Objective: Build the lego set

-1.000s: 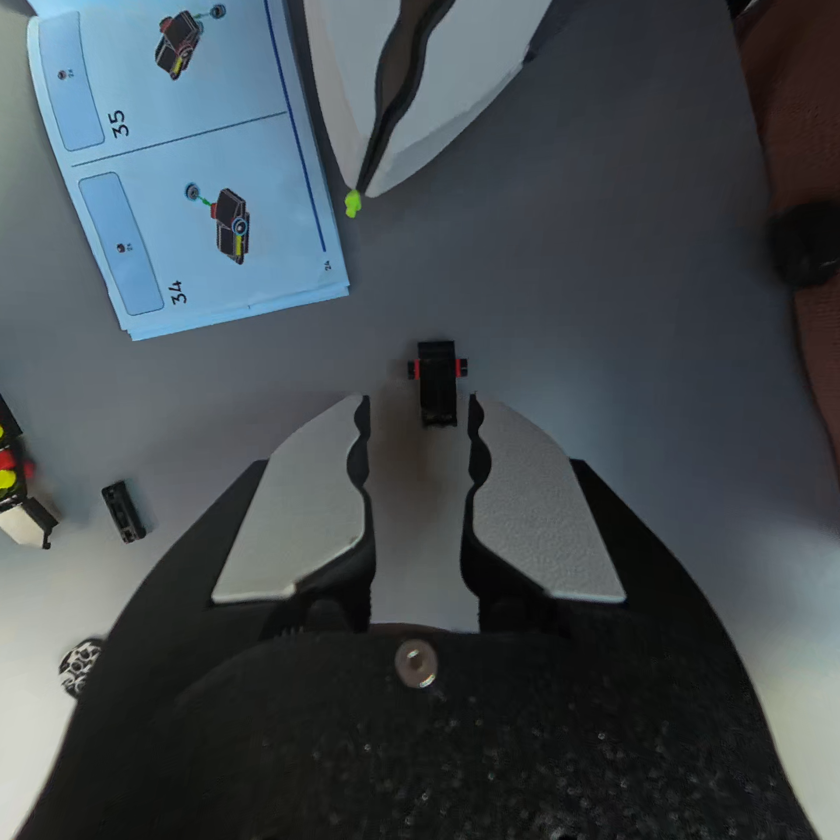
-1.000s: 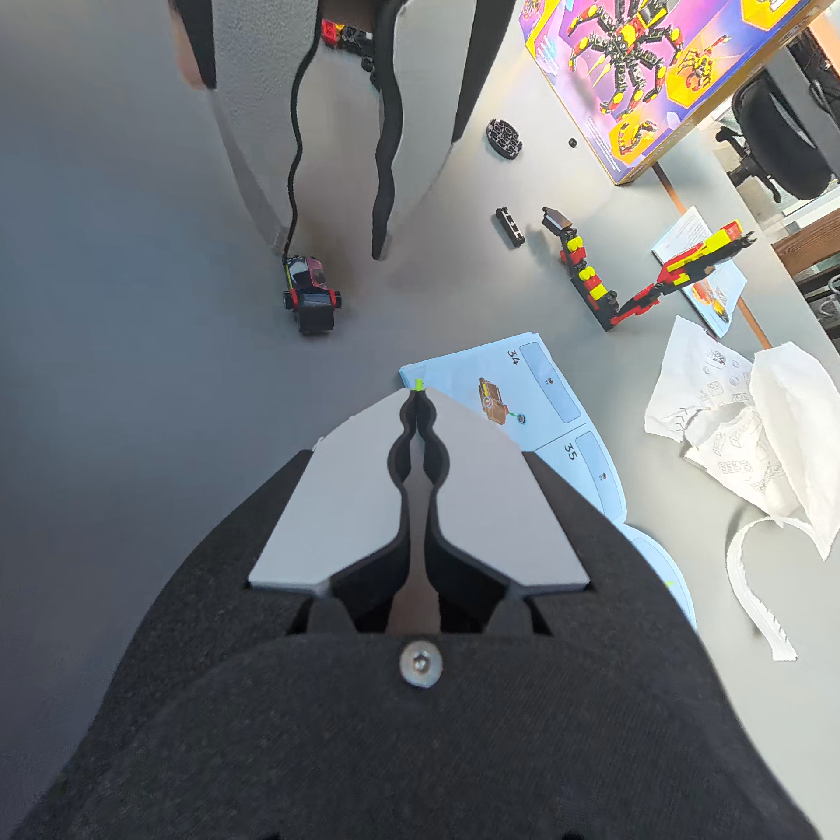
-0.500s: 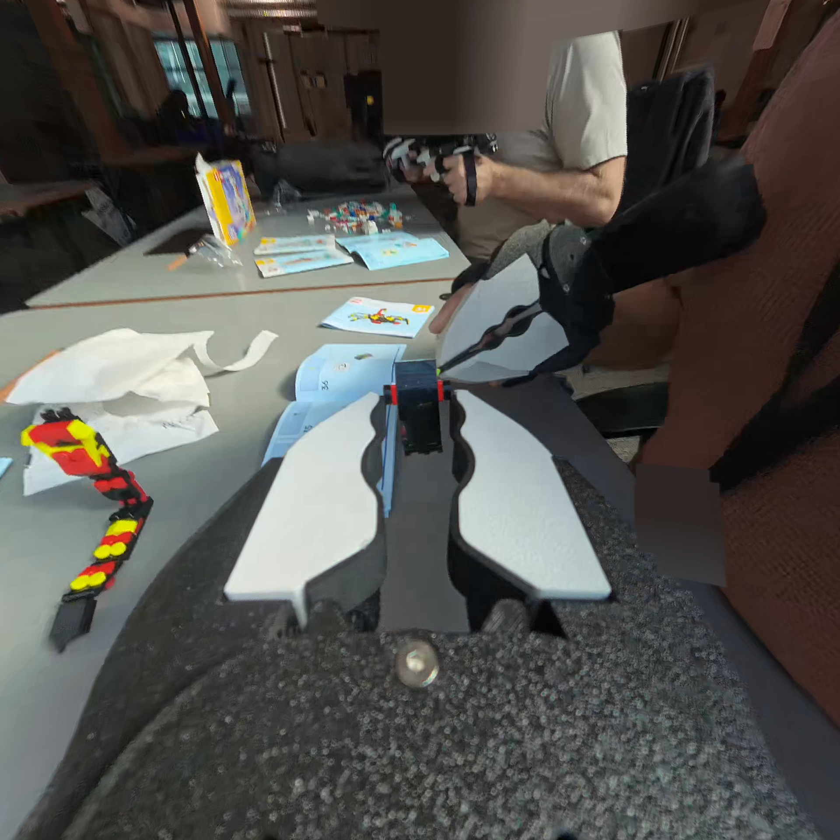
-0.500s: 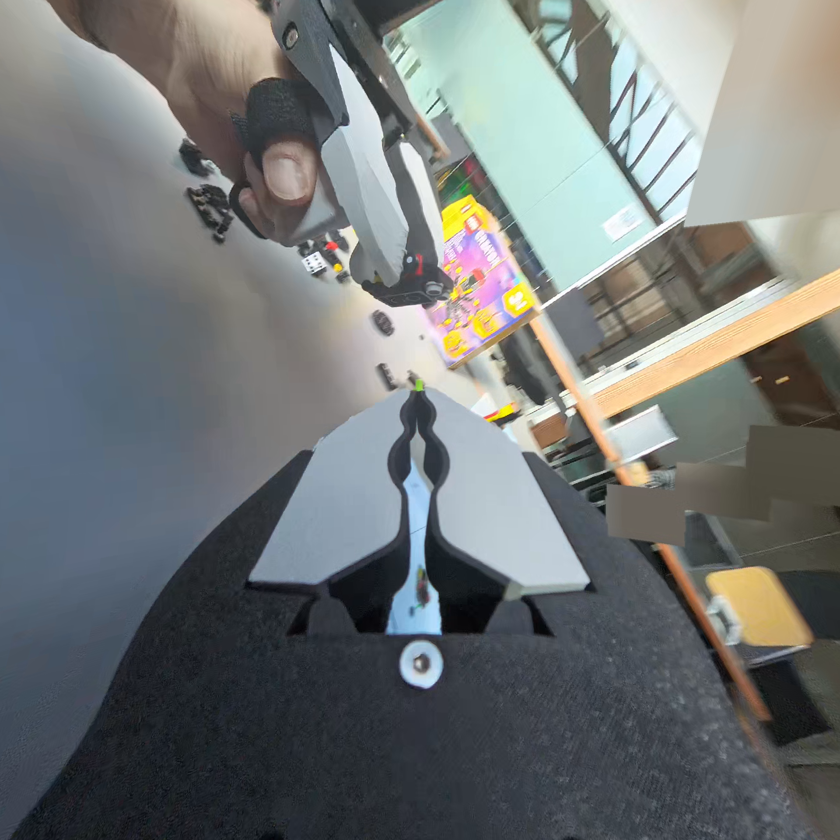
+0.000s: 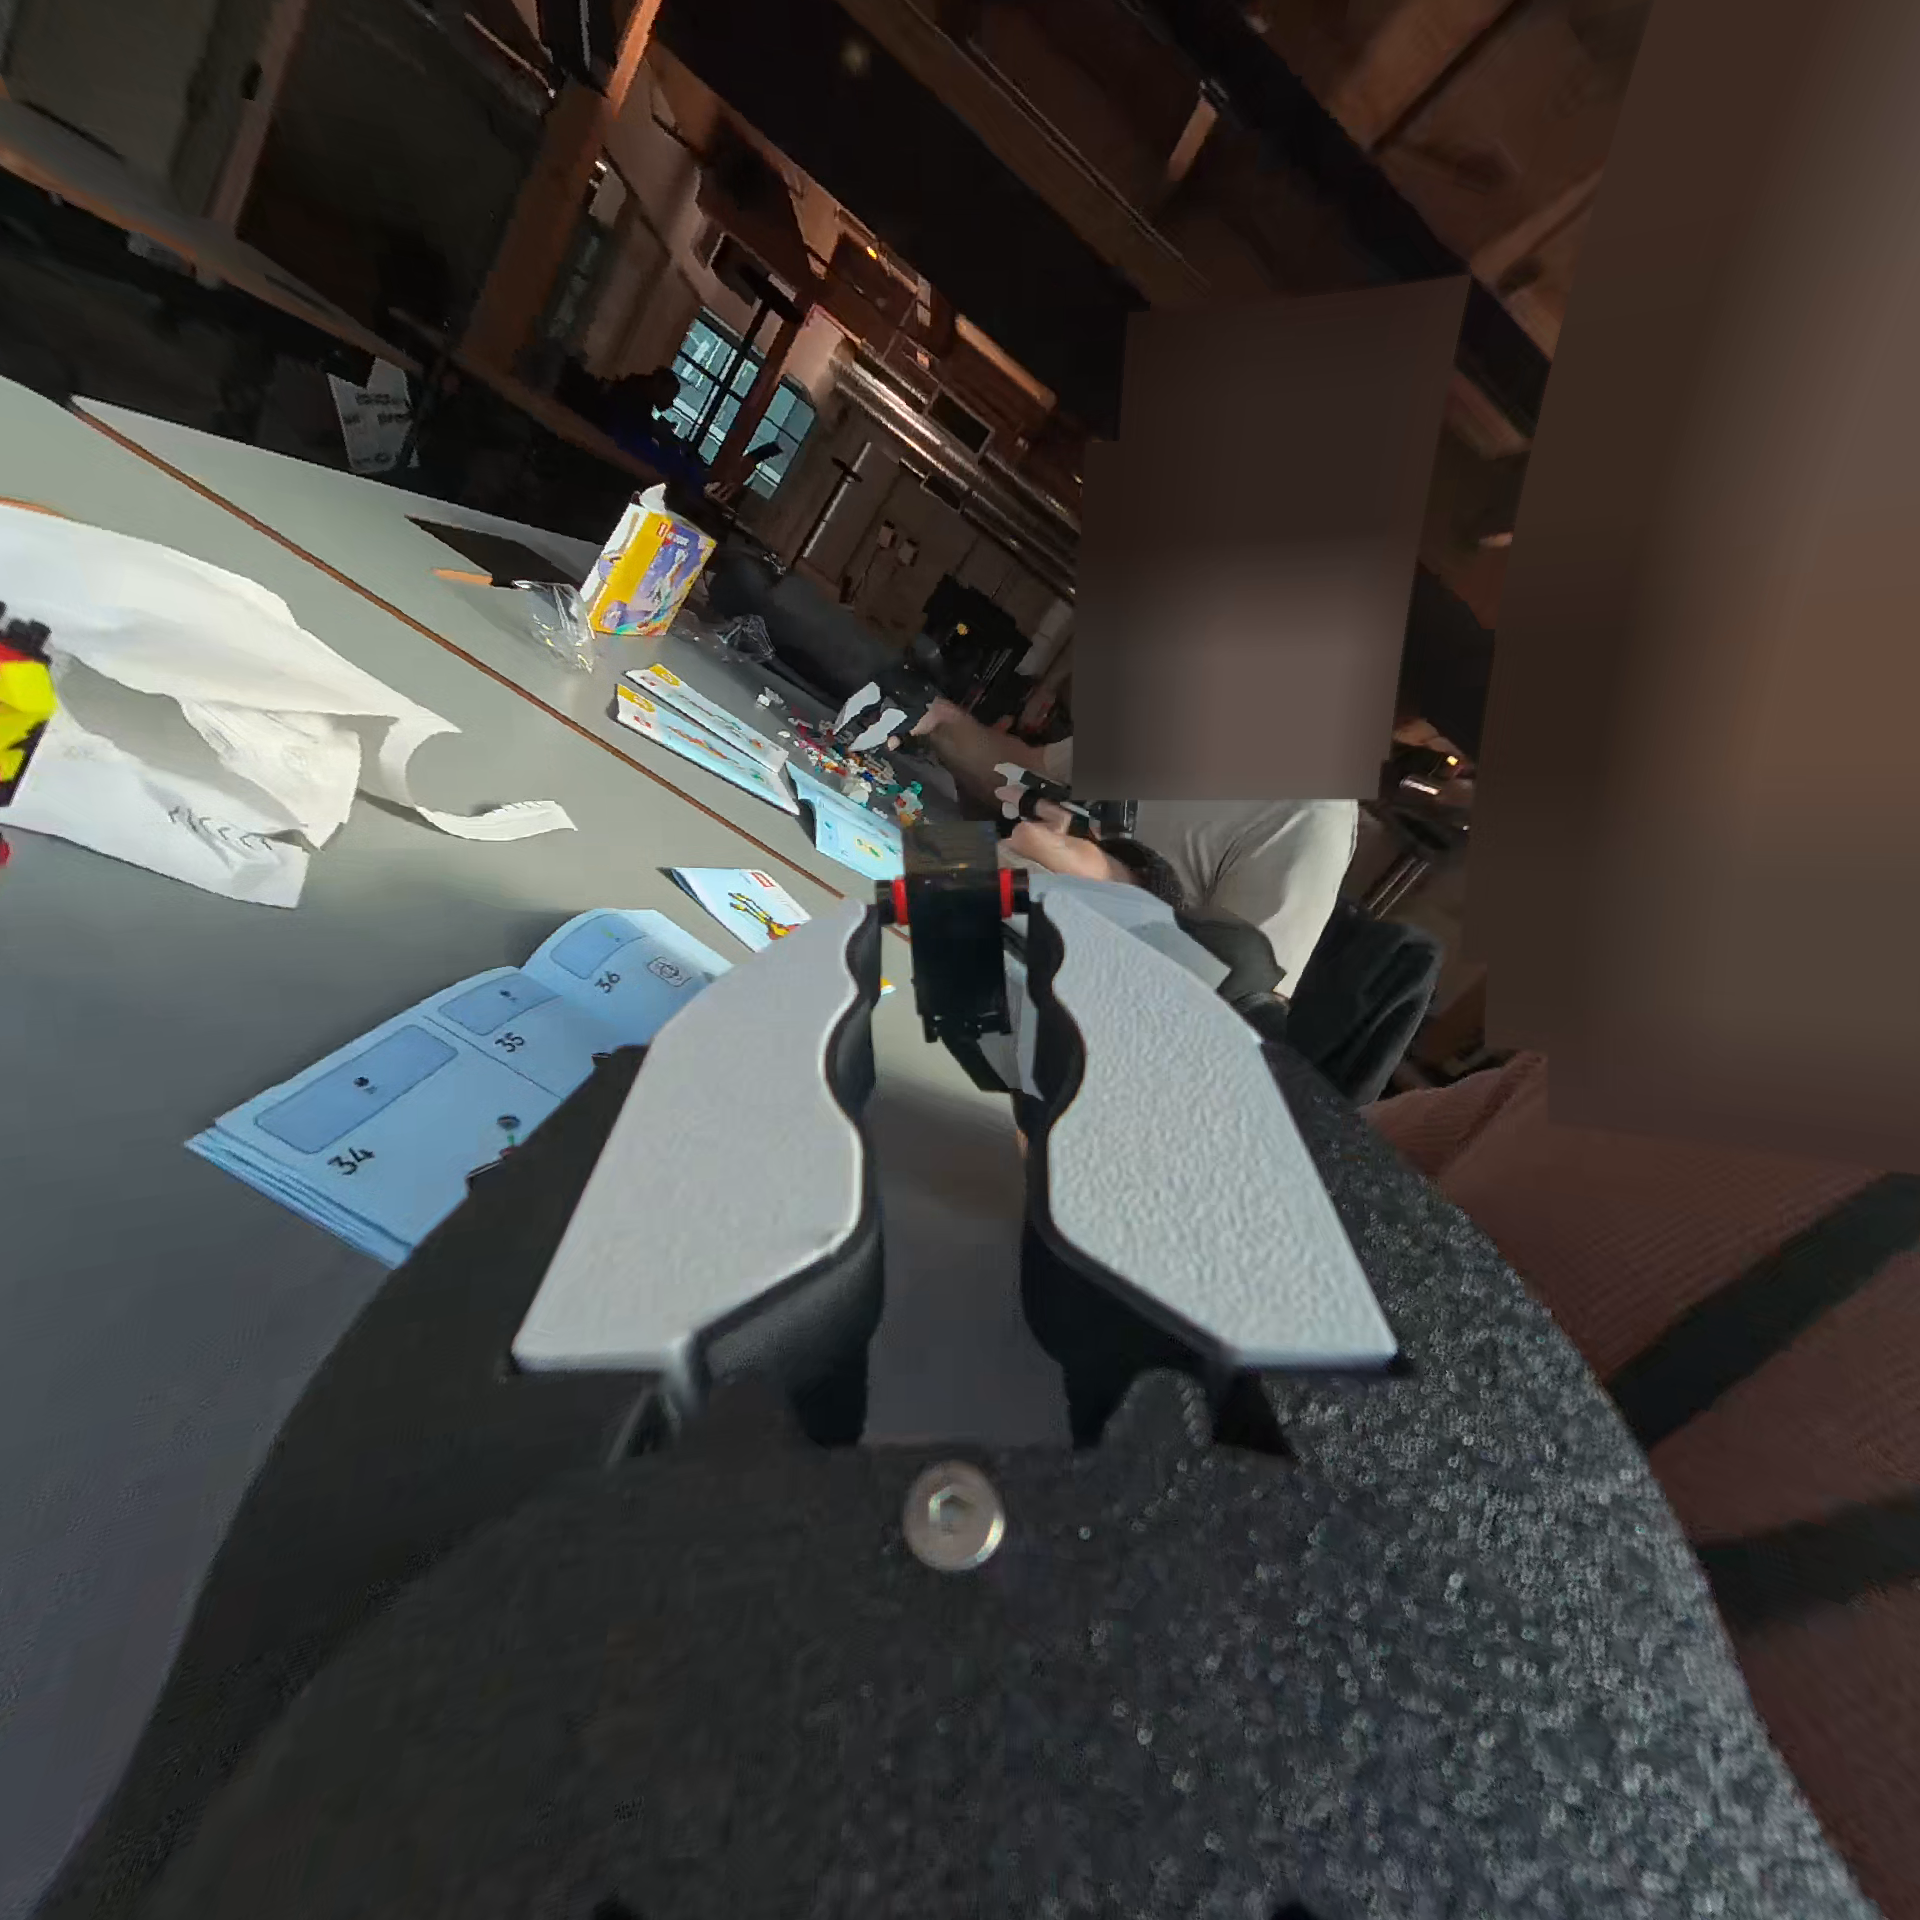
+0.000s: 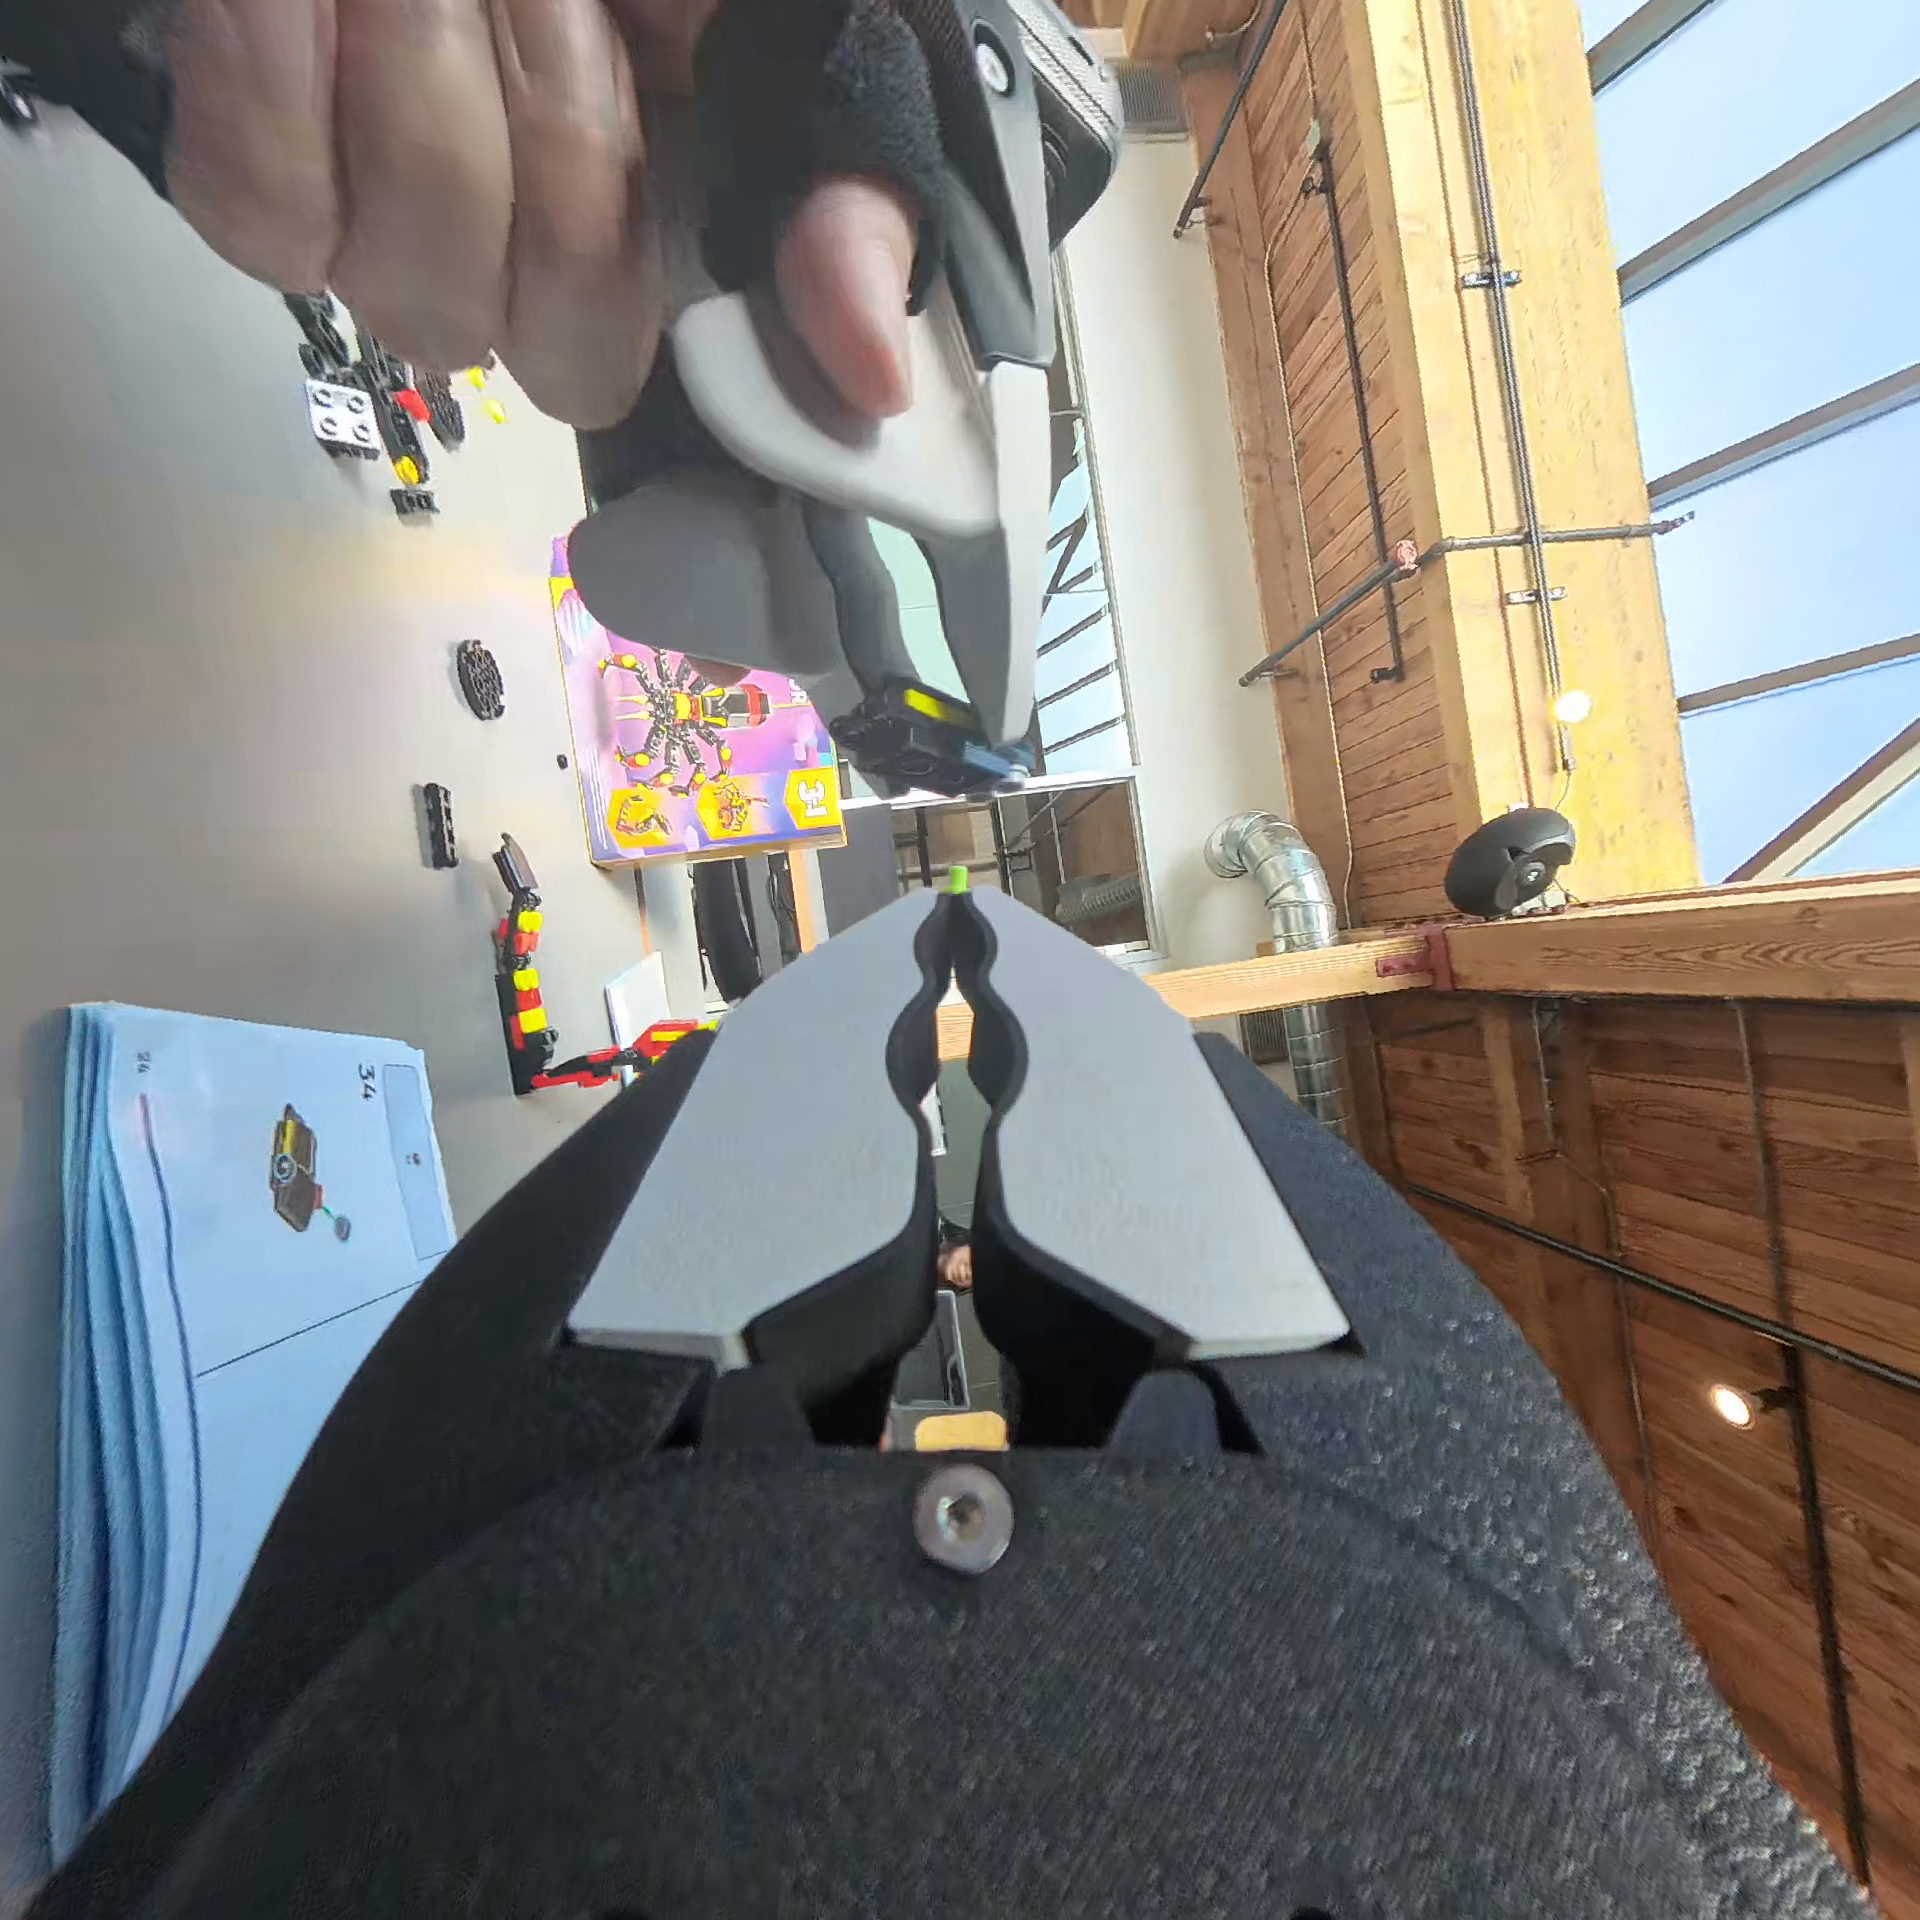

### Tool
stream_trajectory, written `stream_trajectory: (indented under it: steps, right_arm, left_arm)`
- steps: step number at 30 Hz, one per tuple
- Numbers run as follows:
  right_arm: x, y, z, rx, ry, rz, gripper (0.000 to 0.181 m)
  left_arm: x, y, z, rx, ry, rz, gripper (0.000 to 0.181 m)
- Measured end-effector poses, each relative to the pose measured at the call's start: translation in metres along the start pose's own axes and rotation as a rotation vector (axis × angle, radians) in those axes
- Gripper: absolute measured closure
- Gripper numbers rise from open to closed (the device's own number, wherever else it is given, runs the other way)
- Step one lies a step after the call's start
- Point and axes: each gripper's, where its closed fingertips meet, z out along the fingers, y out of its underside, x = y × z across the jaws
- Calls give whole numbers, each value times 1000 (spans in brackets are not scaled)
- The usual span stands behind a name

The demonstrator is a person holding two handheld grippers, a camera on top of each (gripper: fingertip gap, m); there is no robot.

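Left wrist view
Lego piece: a small black block [image 5: 956, 961] with a red pin end on either side, raised above the grey table [image 5: 156, 1299], at 12 o'clock from the camera.
Left gripper: the left gripper [image 5: 954, 920] clamps the block at its tips; the jaws stand only as far apart as the block is wide, the grey fingers [image 5: 727, 1143] pressing its red ends.
Table: a pale blue instruction booklet [image 5: 436, 1081] lies open at 10 o'clock, crumpled white paper [image 5: 208, 727] beyond it at 9 to 10 o'clock.
Background: a seated person's hands [image 5: 1029, 810] work at a far table, at 12 o'clock.

Right wrist view
Lego piece: the same block [image 6: 925, 738], showing a yellow-green stripe, sits pinched at the tips of the left gripper [image 6: 997, 758], which a bare hand [image 6: 499, 187] holds at 12 o'clock.
Right gripper: the right gripper [image 6: 956, 896] is clenched on a tiny lime-green pin [image 6: 958, 879], jaw tips meeting around it; the pin sits just below the block, apart from it.
Table: the booklet [image 6: 239, 1195] lies at 8 o'clock, a red, yellow and black lego limb [image 6: 530, 997] at 10 o'clock, the purple set box [image 6: 686, 790] behind it.
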Motion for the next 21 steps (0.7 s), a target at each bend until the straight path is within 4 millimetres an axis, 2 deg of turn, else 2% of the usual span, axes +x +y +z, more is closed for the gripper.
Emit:
stream_trajectory:
  steps: [3, 5, 19, 21]
  right_arm:
    - [6, 0, 5, 14, 20, -47, 181]
    - [9, -2, 9, 15, 17, -70, 181]
    - [9, -11, 19, 50, -15, -179, 181]
    - [6, -7, 21, 22, -36, -184, 181]
  left_arm:
    - [-1, -1, 0, 96, 16, -253, 155]
    - [-2, -3, -1, 150, 24, -355, 155]
    - [-1, 0, 2, 197, -9, -462, 155]
    - [-1, 0, 3, 203, -8, -482, 155]
